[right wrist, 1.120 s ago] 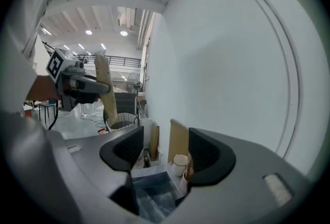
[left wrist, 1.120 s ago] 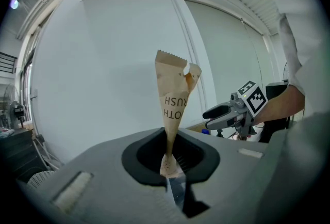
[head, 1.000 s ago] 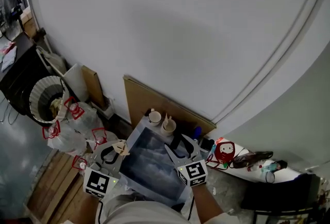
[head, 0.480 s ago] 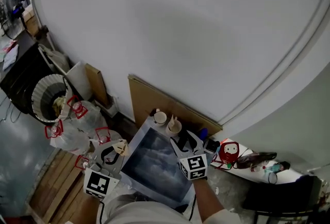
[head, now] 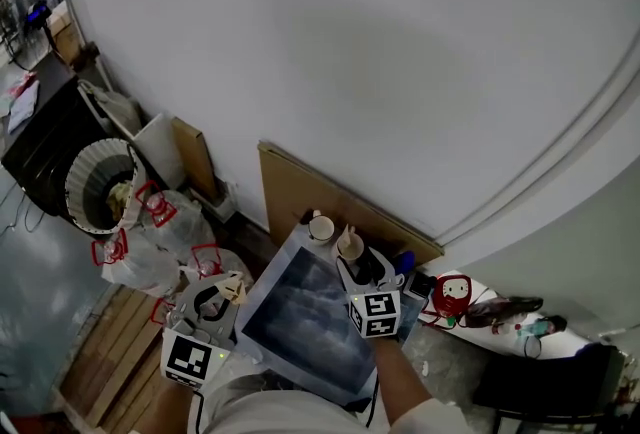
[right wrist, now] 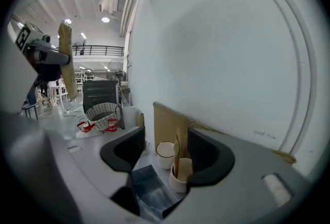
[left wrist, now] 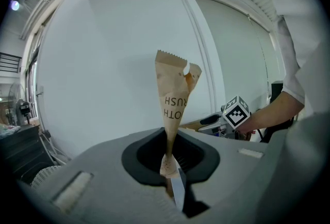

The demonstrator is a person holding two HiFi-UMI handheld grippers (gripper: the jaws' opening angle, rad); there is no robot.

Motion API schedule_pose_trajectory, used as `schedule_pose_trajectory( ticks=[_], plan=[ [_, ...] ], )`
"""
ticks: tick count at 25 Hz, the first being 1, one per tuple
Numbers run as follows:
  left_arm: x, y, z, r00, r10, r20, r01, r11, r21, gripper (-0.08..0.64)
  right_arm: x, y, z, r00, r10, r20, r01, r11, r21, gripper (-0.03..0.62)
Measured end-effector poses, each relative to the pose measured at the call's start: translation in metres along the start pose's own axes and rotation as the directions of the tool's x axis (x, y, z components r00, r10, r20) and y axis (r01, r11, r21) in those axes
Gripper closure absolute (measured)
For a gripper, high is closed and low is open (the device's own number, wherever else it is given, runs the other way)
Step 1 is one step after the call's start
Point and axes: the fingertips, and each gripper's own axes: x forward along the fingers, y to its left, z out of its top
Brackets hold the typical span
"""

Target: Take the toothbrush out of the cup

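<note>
Currently the brown paper-wrapped toothbrush (right wrist: 178, 152) stands upright in the cream round cup (right wrist: 181, 179) on the tabletop (head: 300, 322), just ahead of the right tool (right wrist: 166, 141), whose jaws are spread (contact unclear). Well apart, the left tool (left wrist: 170, 166) is clamped on a second brown paper toothbrush packet (left wrist: 174, 99).

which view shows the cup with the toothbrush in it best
The right gripper view: the cup sits close, framed by open fingers, with the wrapped toothbrush standing in it. The head view shows it tiny; the left gripper view misses it.
</note>
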Motion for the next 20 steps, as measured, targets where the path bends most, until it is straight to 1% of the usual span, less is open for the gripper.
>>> schedule_pose_trajectory(
  ticks=[3, 8, 12, 18, 20],
  plan=[
    [0.0, 0.006, -0.006, 1.0, 0.002, -0.011, -0.002, 1.0, -0.001, 0.532, 0.011, -0.003, -0.006, 1.0, -0.027, -0.015, 0.027, 0.999, 0.022, 0.333],
    [0.003, 0.016, -0.006, 1.0, -0.006, -0.006, 0.006, 1.0, 0.004, 0.532, 0.029, -0.004, -0.014, 0.998, -0.052, -0.038, 0.053, 0.998, 0.04, 0.339],
    [0.005, 0.024, -0.004, 1.0, -0.007, -0.006, 0.007, 1.0, -0.007, 0.532, 0.041, -0.008, -0.019, 0.995, -0.085, -0.053, 0.088, 0.994, 0.061, 0.339],
    [0.004, 0.039, -0.018, 1.0, -0.001, -0.019, 0.001, 1.0, -0.001, 0.532, 0.059, -0.011, -0.03, 0.987, -0.131, -0.092, 0.139, 0.987, 0.082, 0.347],
    [0.005, 0.042, -0.022, 1.0, -0.001, -0.026, 0.001, 1.0, 0.002, 0.532, 0.064, -0.013, -0.032, 0.984, -0.147, -0.102, 0.155, 0.985, 0.075, 0.351]
  ],
)
